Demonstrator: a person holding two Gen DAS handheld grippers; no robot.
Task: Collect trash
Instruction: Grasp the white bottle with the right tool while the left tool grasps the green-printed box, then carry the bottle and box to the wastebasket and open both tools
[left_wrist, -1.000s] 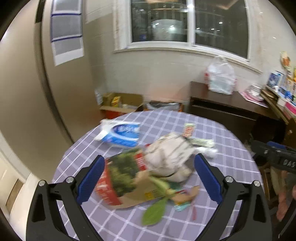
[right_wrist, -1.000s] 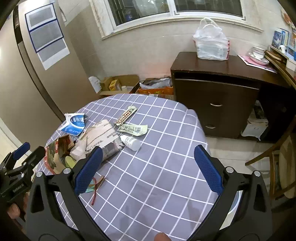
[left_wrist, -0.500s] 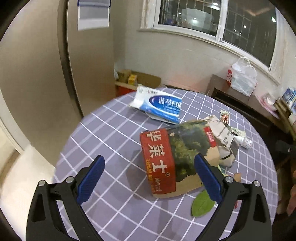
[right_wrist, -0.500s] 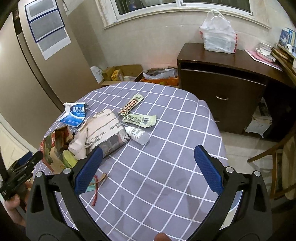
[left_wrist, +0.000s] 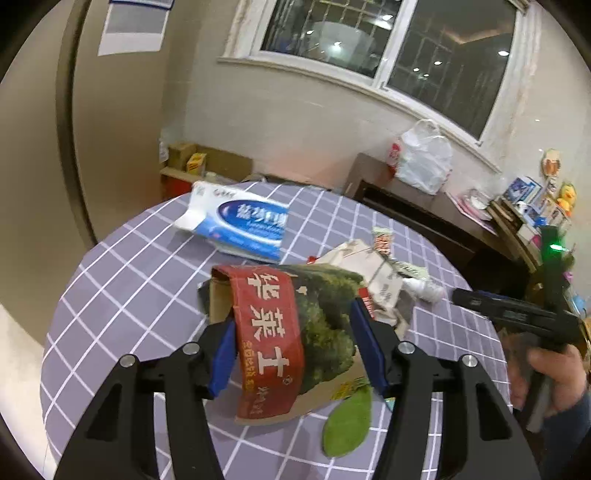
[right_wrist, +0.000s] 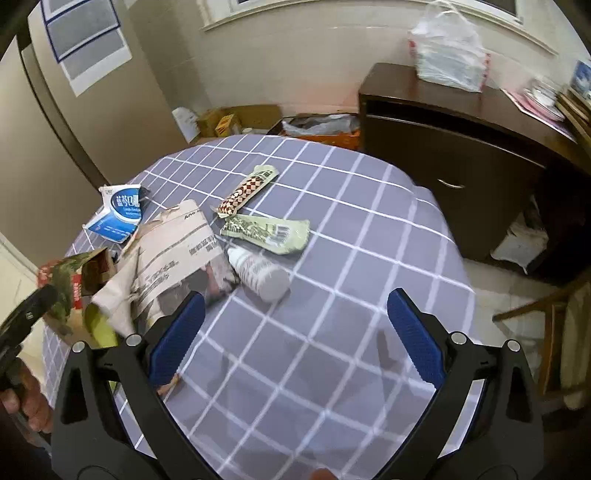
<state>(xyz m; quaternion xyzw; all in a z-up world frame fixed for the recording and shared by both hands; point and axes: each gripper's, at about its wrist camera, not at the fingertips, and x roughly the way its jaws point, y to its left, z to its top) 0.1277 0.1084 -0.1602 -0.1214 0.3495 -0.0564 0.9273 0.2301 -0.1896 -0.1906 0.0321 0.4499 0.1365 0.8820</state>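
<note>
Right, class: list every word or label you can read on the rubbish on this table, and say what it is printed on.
"华莱士": red band of the paper bag.
Characters too blurred: blue and white packet.
Print too small: torn paper.
Barcode, digits unreadable: green wrapper.

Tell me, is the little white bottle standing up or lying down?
Lying down. The white bottle rests on its side on the checked tablecloth.

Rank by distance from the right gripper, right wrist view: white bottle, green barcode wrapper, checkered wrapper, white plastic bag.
From the right gripper:
1. White bottle, just ahead, on its side.
2. Green barcode wrapper, behind the bottle.
3. Checkered wrapper, farther back on the table.
4. White plastic bag, on the dark cabinet, off the table.
</note>
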